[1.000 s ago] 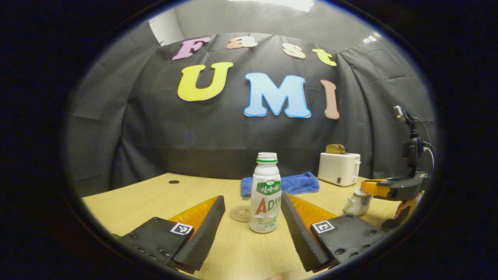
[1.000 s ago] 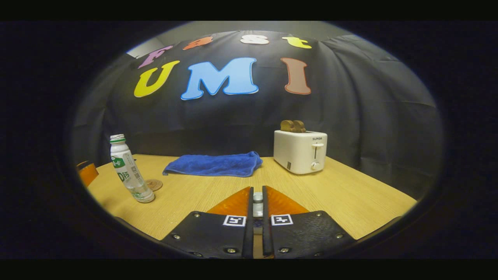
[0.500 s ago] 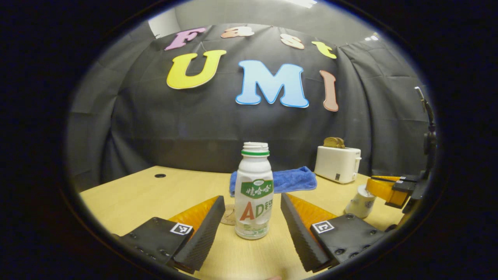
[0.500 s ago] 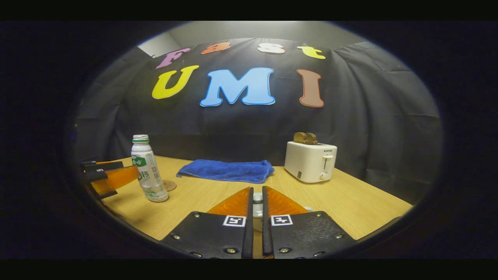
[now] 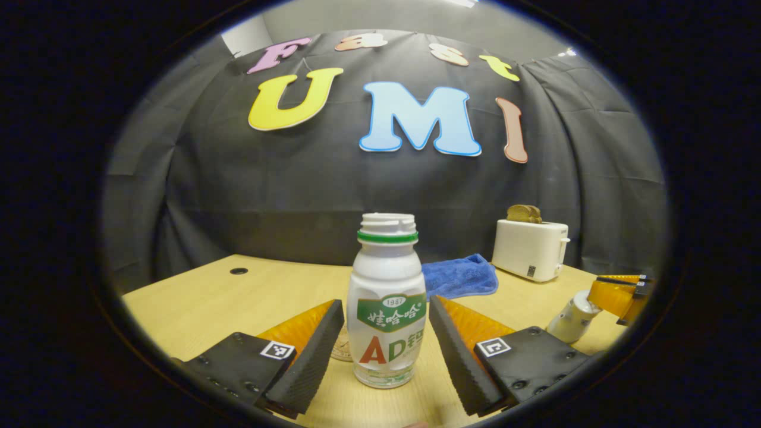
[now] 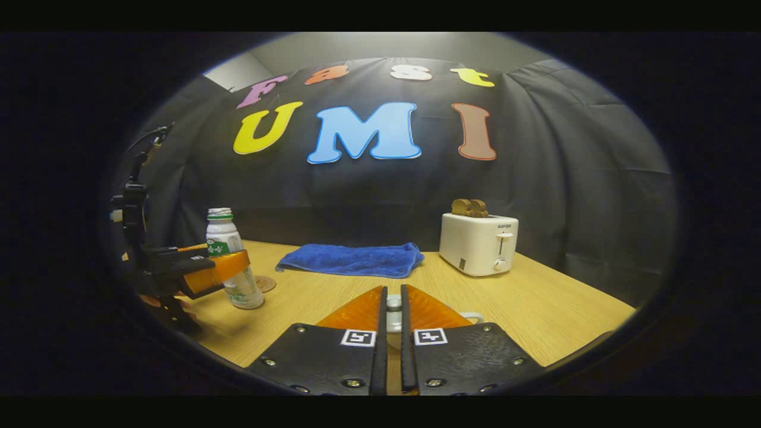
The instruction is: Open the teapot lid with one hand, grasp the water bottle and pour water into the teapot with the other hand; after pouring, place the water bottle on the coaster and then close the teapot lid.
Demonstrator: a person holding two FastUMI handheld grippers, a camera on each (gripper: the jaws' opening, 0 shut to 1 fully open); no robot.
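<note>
Left gripper view. The left gripper (image 5: pixel 386 333) has its two fingers spread wide, one on each side of a single water bottle (image 5: pixel 386 309); a visible gap remains on both sides, so neither finger presses on it. The bottle stands upright on the table (image 5: pixel 196 297), uncapped, with one green ring below its mouth. One round coaster (image 5: pixel 343 351) lies on the table just behind the bottle, mostly hidden by it and the near finger. Farther back lie one blue towel (image 5: pixel 461 276) and one white toaster (image 5: pixel 530 248) with toast in its slots. At the right edge, one white teapot (image 5: pixel 572 318) sits on the table, with the right gripper (image 5: pixel 618 294) at its top.

Right gripper view. The right gripper (image 6: pixel 393 309) has its two fingers nearly together, clamped on a small white knob, the teapot lid (image 6: pixel 393 304); one curved white piece, apparently the teapot handle, shows just beside the right-hand finger. At left, the left gripper (image 6: pixel 229 267) straddles the one water bottle (image 6: pixel 229 261), with the coaster (image 6: pixel 264 283) beside the bottle's base. The towel (image 6: pixel 354 260) and the toaster (image 6: pixel 478 244) stand at the back of the table (image 6: pixel 535 303).
</note>
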